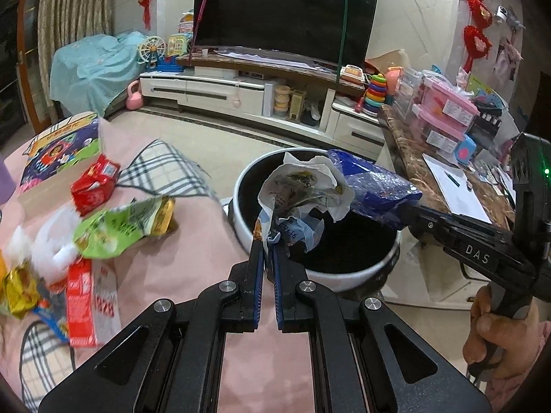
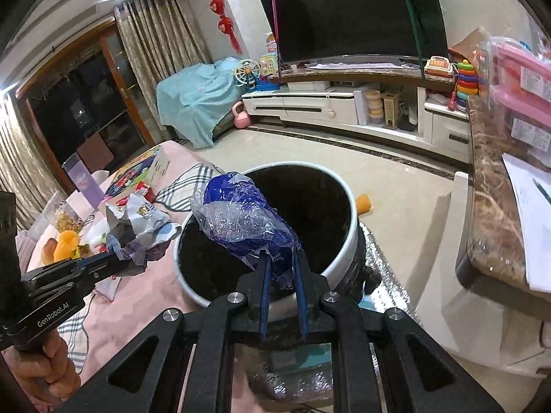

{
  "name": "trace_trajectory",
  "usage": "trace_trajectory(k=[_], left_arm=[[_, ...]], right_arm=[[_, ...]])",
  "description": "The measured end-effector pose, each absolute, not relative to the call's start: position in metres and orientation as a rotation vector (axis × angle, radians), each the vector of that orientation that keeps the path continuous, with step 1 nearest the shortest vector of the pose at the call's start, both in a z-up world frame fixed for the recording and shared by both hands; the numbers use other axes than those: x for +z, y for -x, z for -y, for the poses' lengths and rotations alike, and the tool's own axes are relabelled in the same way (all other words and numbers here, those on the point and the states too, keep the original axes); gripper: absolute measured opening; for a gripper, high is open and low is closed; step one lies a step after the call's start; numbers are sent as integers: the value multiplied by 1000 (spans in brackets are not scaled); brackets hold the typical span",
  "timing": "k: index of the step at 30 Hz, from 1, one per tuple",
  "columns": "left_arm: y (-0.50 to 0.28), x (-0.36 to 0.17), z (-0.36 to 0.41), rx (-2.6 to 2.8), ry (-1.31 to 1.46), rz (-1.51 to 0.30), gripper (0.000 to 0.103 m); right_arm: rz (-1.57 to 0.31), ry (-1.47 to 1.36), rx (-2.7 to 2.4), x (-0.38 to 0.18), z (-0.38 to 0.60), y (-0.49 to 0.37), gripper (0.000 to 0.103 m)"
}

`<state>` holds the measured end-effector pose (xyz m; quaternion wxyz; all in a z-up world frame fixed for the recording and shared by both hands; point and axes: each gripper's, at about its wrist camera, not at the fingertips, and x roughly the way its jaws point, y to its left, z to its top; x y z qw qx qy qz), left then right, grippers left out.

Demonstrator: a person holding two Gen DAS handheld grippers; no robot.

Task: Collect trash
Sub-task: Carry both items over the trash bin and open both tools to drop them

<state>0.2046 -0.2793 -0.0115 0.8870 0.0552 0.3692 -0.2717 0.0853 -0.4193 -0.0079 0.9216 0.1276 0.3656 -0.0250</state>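
My left gripper [image 1: 266, 237] is shut on a crumpled white wrapper [image 1: 303, 186] and holds it over the near rim of the round white bin [image 1: 241, 227] with a black inside. My right gripper [image 2: 279, 258] is shut on a blue and clear plastic bag [image 2: 241, 213] and holds it over the same bin [image 2: 347, 241]. In the left wrist view the blue bag [image 1: 372, 186] and the right gripper come in from the right. In the right wrist view the white wrapper [image 2: 144, 223] hangs at the left beside the bin.
On the pink tablecloth [image 1: 193, 261] lie a green wrapper [image 1: 124, 227], a red packet [image 1: 94, 186], a red and white wrapper [image 1: 82, 303], a gold wrapper [image 1: 19, 289] and a coloured box [image 1: 62, 148]. A marble counter [image 2: 496, 213] with pink boxes stands right.
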Motion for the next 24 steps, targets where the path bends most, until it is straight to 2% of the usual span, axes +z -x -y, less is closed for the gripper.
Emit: trace_trajectory(k=[12, 16, 19, 20, 21, 22, 24], left_arm=[[-229, -22, 303, -570, -145, -807, 5], [-234, -25, 309, -564, -153, -814, 5], [-237, -28, 311, -562, -150, -826, 16], [-237, -28, 310, -557, -149, -829, 31], [-237, -28, 309, -549, -147, -826, 51], [-236, -27, 307, -542, -145, -817, 57], [-232, -25, 303, -536, -143, -802, 59]], right_arm=[[-808, -232, -63, -17, 428, -114, 14], [-821, -220, -75, -19, 430, -121, 17], [-833, -216, -88, -19, 433, -126, 18], [-835, -217, -88, -20, 434, -128, 19], [-837, -221, -86, -20, 435, -129, 20], [-836, -225, -78, -20, 434, -129, 30], [-825, -221, -76, -18, 432, -127, 48]])
